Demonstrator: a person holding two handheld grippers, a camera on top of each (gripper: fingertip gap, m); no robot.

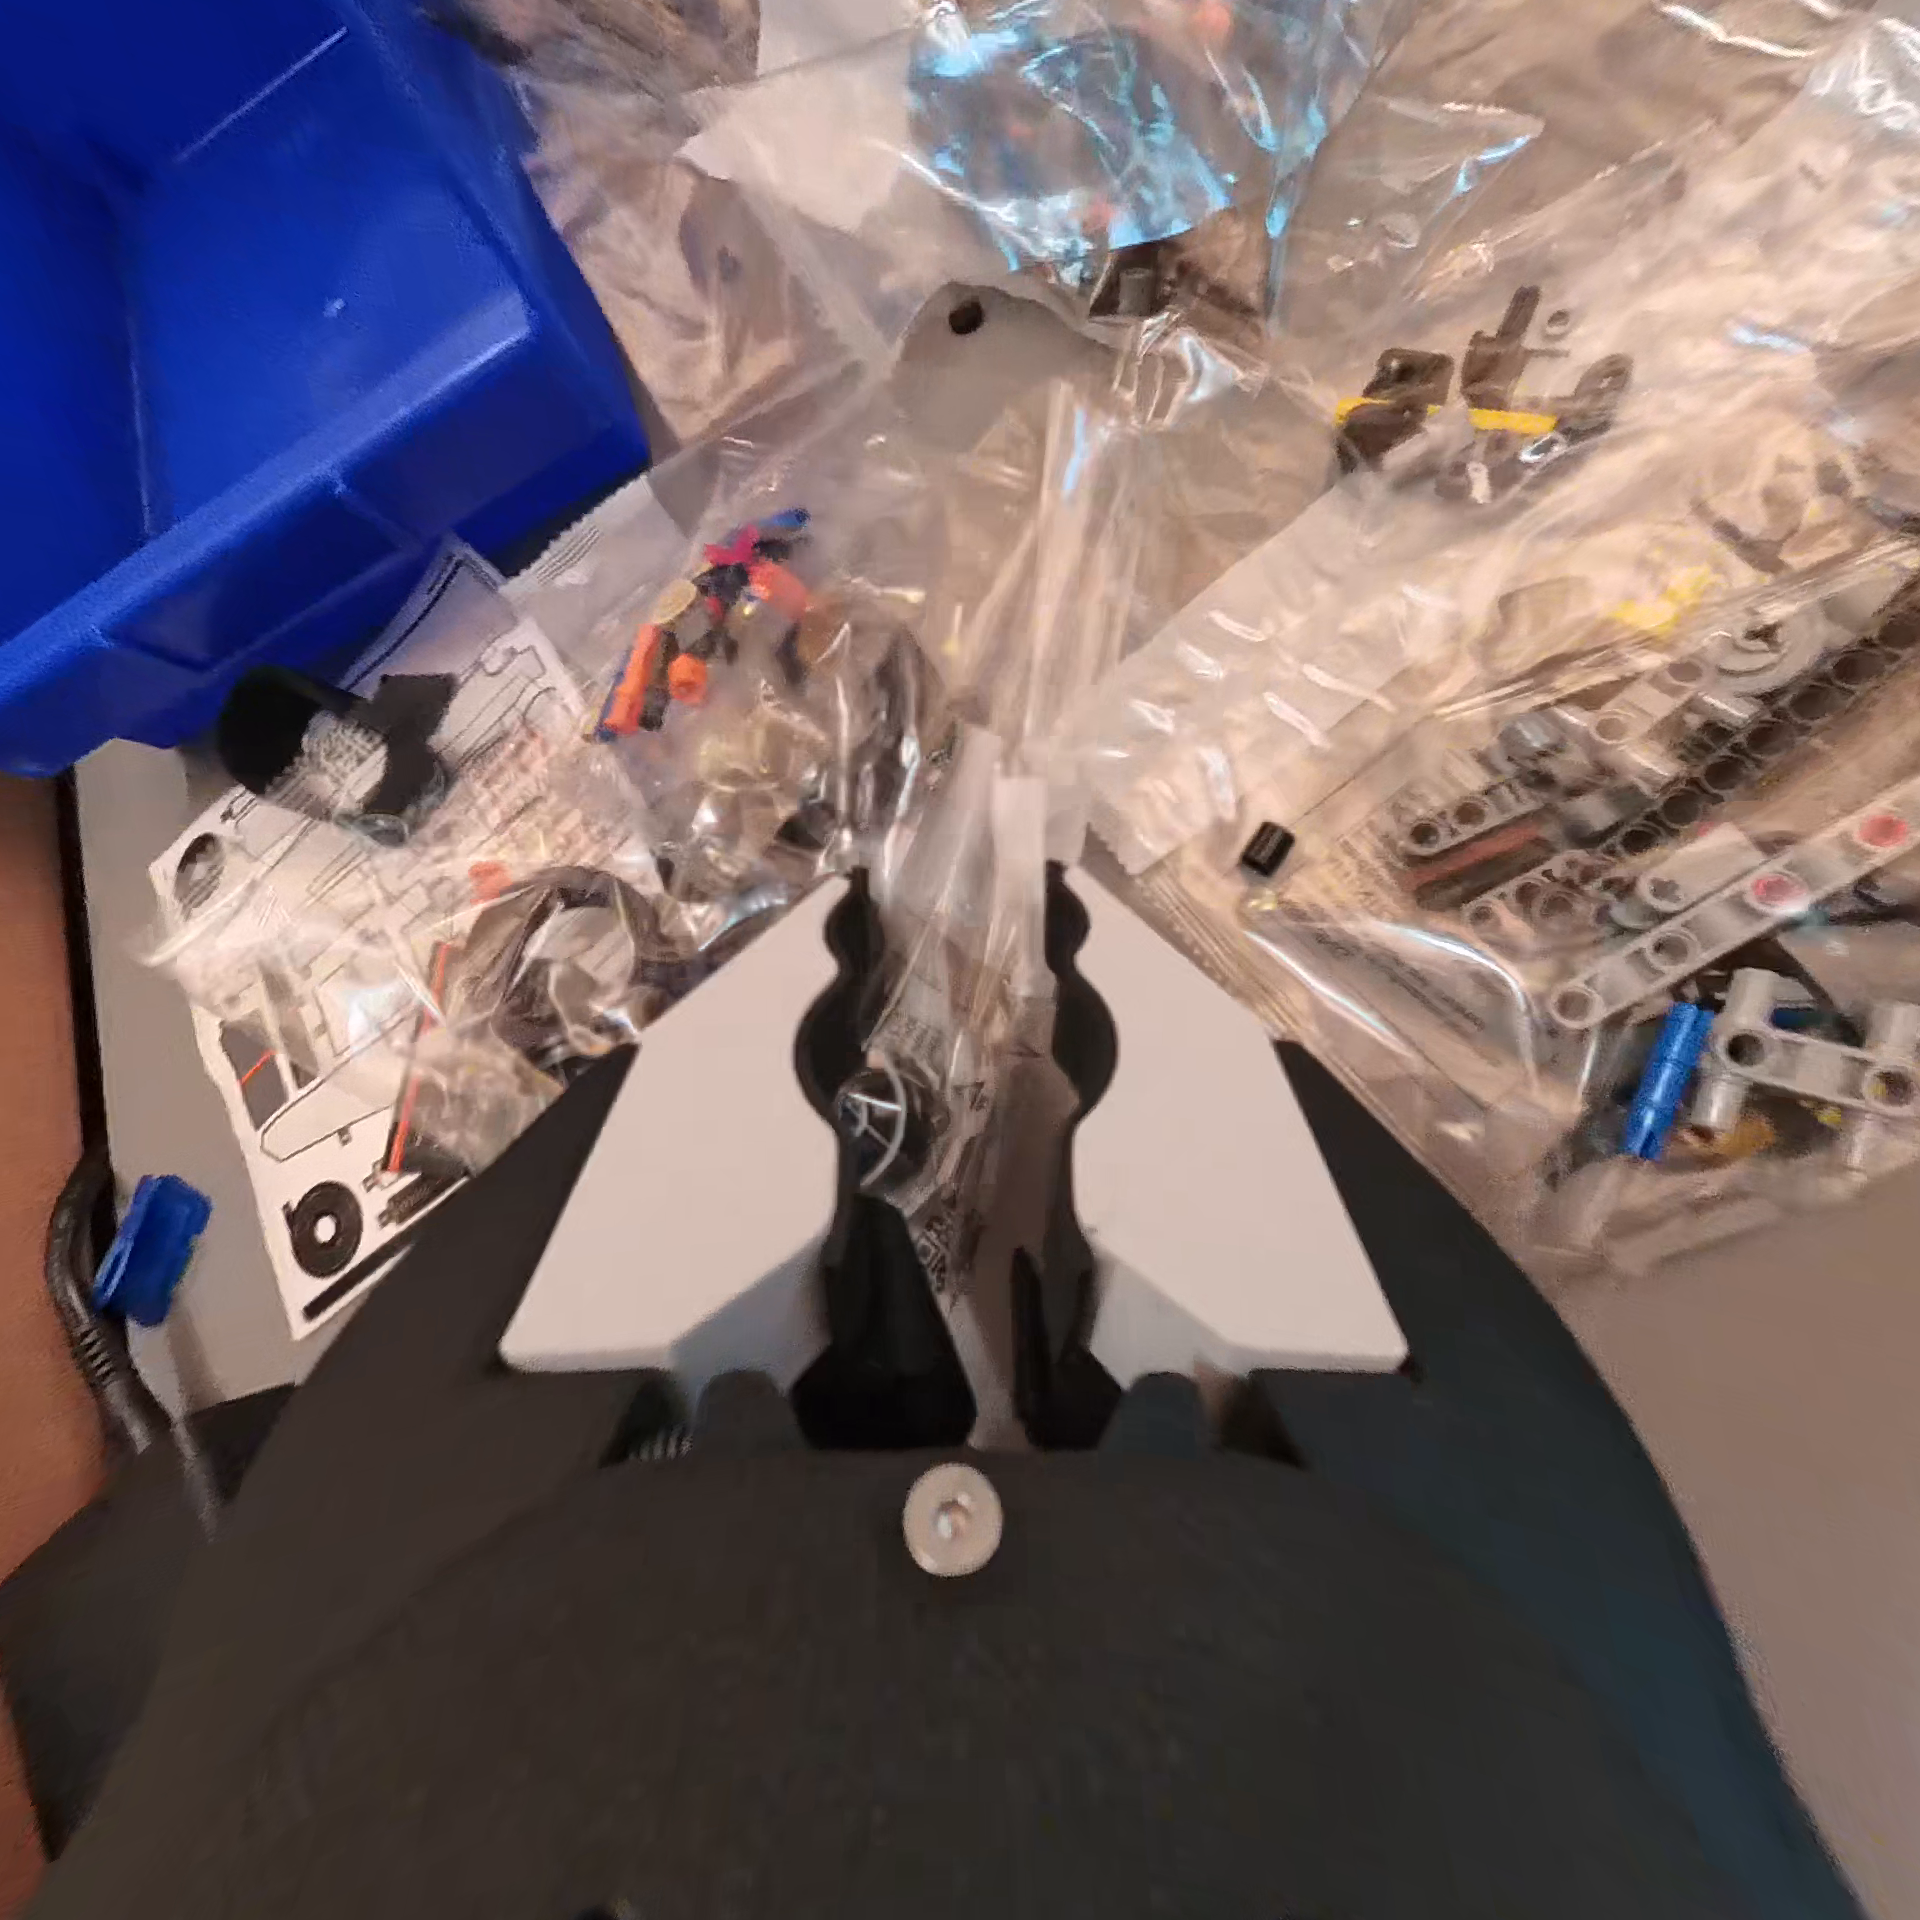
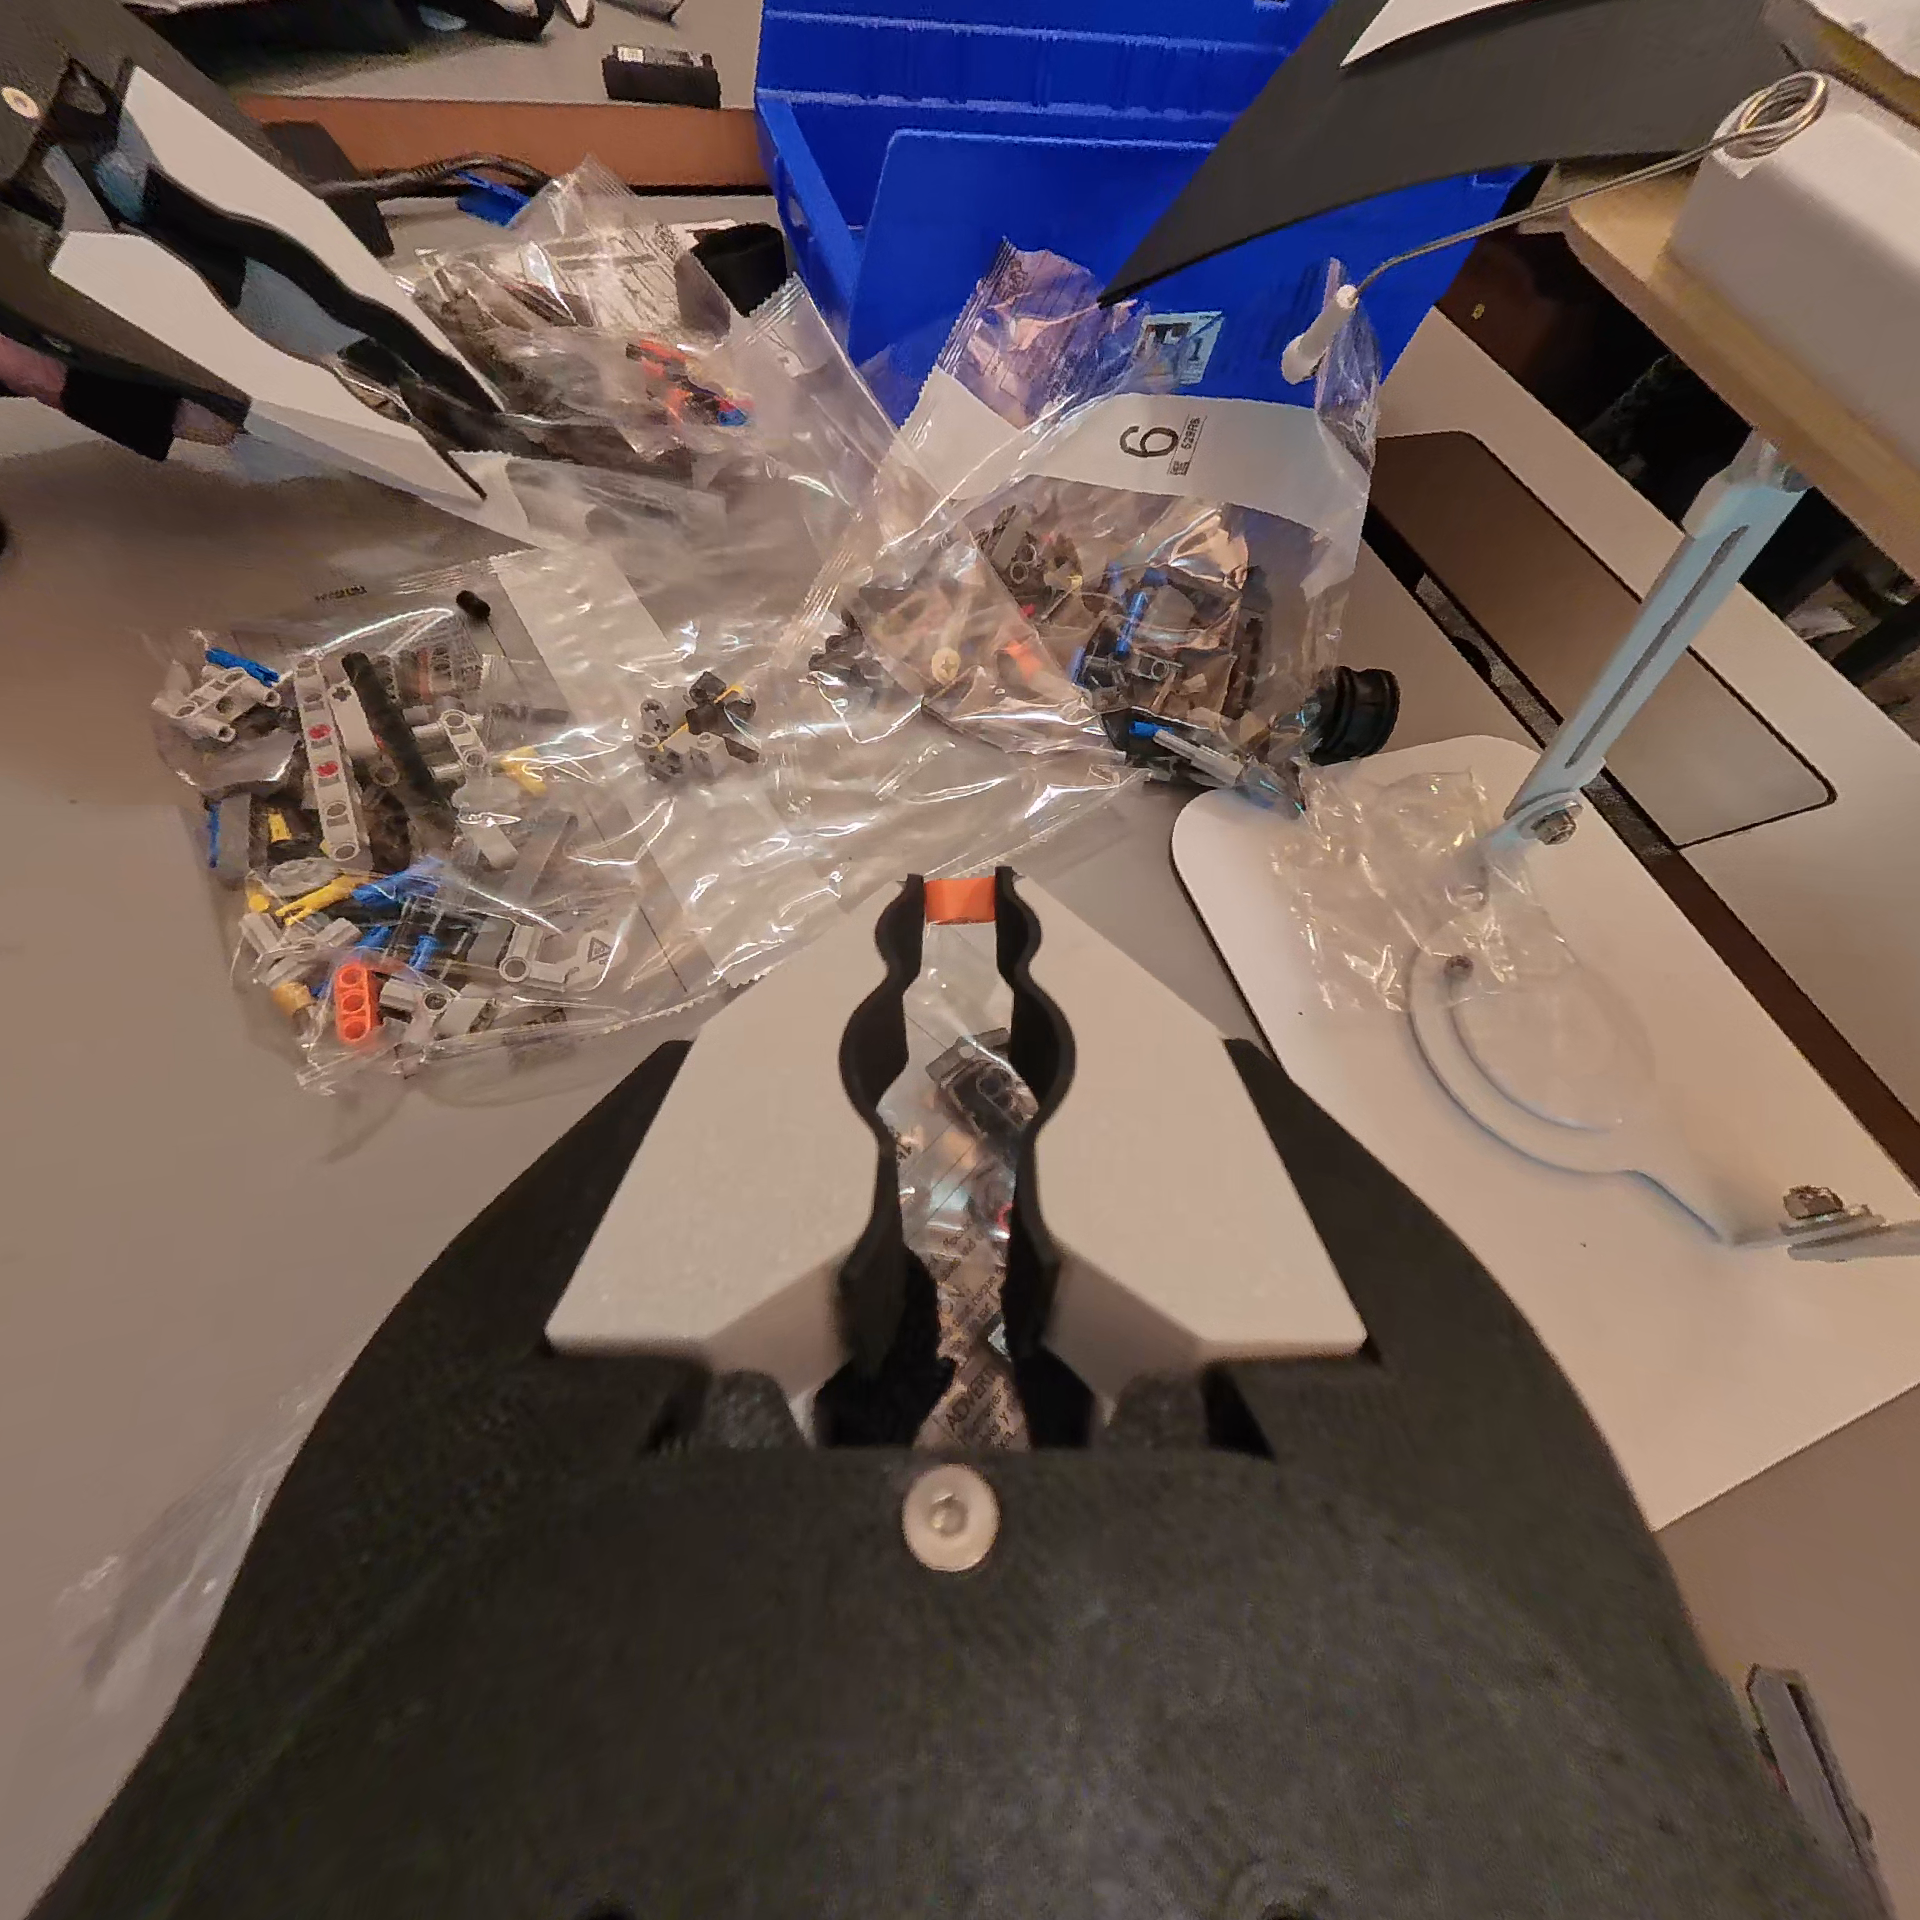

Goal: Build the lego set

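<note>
In the left wrist view my left gripper (image 1: 956, 888) is shut on a clear plastic bag (image 1: 940, 1039), which runs up between its fingers. Several clear bags of Lego parts lie around it: one with orange and blue pieces (image 1: 717, 644), one with grey beams (image 1: 1621, 831). In the right wrist view my right gripper (image 2: 958, 883) is shut on another clear bag (image 2: 961, 1091), with an orange piece (image 2: 958, 900) between its tips. Ahead lie a numbered bag (image 2: 1101, 592) and a bag of grey beams (image 2: 395, 821). The left gripper (image 2: 483, 452) shows at the upper left, over the bags.
A blue bin (image 1: 239, 343) (image 2: 1039, 156) stands behind the bags. A sticker sheet (image 1: 312, 1070), a black tyre (image 1: 301, 738) and a blue part (image 1: 151, 1247) lie at left. A white stand base (image 2: 1455, 1039) with a slanted arm sits at right, under a black pointed plate (image 2: 1351, 156). The gap from one gripper's tips to the other's is roughly 30 cm.
</note>
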